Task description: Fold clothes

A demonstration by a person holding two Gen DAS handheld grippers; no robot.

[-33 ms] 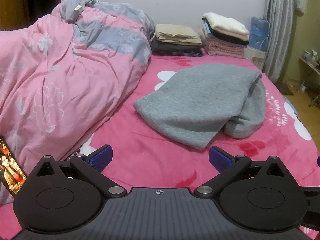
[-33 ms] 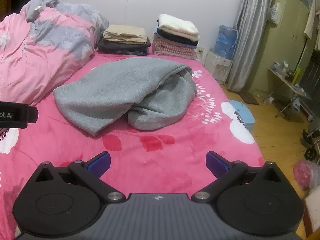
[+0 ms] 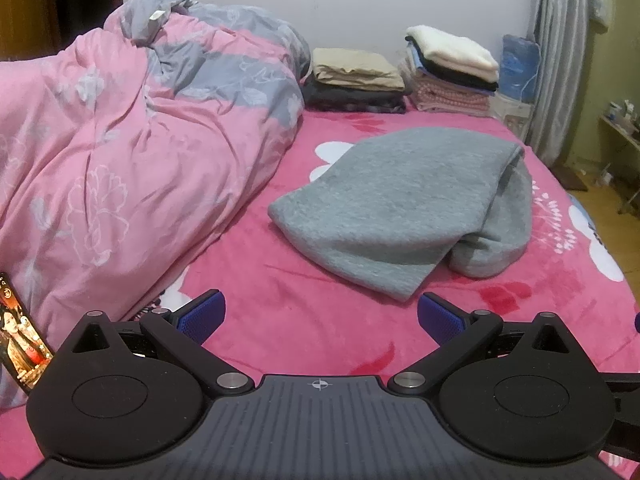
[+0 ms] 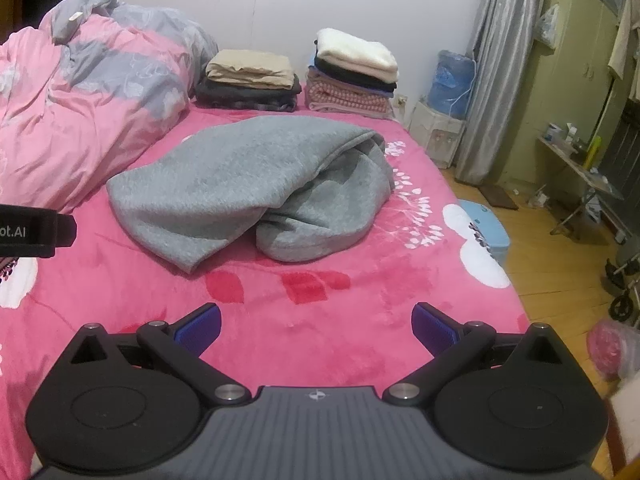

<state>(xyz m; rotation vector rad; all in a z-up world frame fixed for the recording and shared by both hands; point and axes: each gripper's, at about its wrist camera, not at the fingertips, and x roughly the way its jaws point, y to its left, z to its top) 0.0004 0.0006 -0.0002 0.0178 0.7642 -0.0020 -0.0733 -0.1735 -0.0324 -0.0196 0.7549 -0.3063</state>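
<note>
**Both grippers open above the bed, grey garment ahead**

My left gripper (image 3: 320, 314) has its two blue pads (image 3: 202, 314) spread wide, and nothing is between them. It hangs over the pink bed cover (image 3: 304, 320), not touching any cloth. My right gripper (image 4: 316, 322) is the same: pads far apart, empty, above the cover.

In front of both grippers lies the grey garment (image 3: 392, 204), near the middle of the bed. It is partly doubled over itself. One broad flat layer lies on top, and a rounder bunch of the same cloth comes out under its right edge (image 4: 328, 220). Its near corner points toward me, apart from the pads.

On the left a crumpled pink and grey duvet (image 3: 120, 160) is heaped. At the far end, by the wall, are two piles of folded clothes (image 3: 356, 80), one with a beige piece on top and one with a white piece (image 3: 452, 50). A phone (image 3: 20, 344) with a lit screen stands at the left edge of the left wrist view.
</note>
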